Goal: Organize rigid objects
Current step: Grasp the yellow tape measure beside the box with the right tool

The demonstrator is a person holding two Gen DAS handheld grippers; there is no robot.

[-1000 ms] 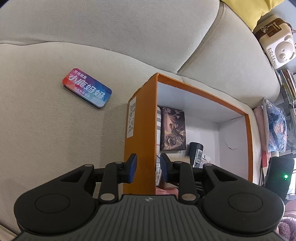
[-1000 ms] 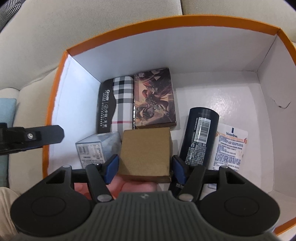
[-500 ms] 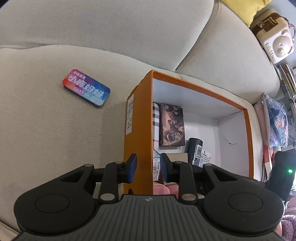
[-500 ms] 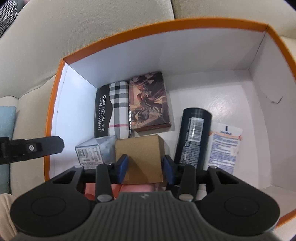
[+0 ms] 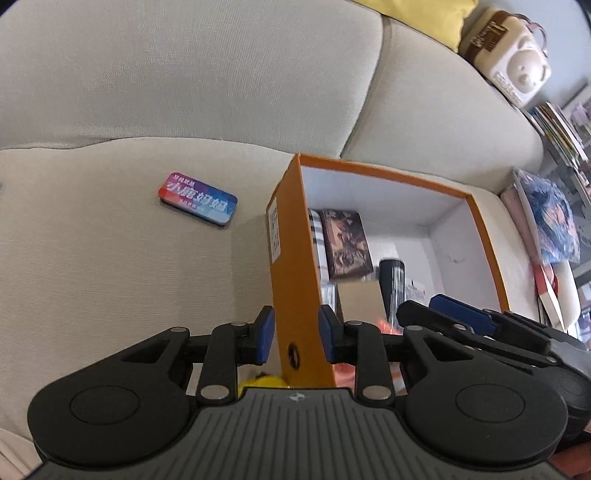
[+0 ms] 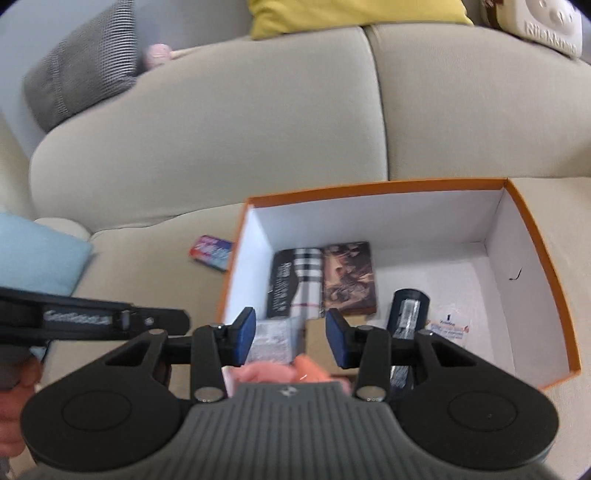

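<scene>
An orange box (image 6: 373, 184) with white inside stands on the beige sofa. In it lie a plaid case (image 6: 295, 280), a picture box (image 6: 349, 275), a dark bottle (image 6: 408, 310), a brown cardboard box (image 6: 316, 332) and a silvery carton (image 6: 273, 339). My right gripper (image 6: 290, 336) hovers open above the box's near end with nothing between its pads. My left gripper (image 5: 297, 334) is slightly open above the box's left wall (image 5: 291, 280); in the right wrist view the left gripper (image 6: 184, 317) stops short of that wall. A colourful tin (image 5: 197, 202) lies on the seat, left of the box.
Sofa backrests rise behind the box. A light blue cushion (image 6: 37, 254) sits at the left, a grey striped one (image 6: 81, 66) and a yellow one (image 6: 351, 14) on top. A bear-shaped case (image 5: 513, 62) and stacked books (image 5: 561, 125) crowd the right.
My right gripper left the brown cardboard box in the orange box, narrowed its jaws, then rose and pulled back. My left gripper also backed up and away from the box wall.
</scene>
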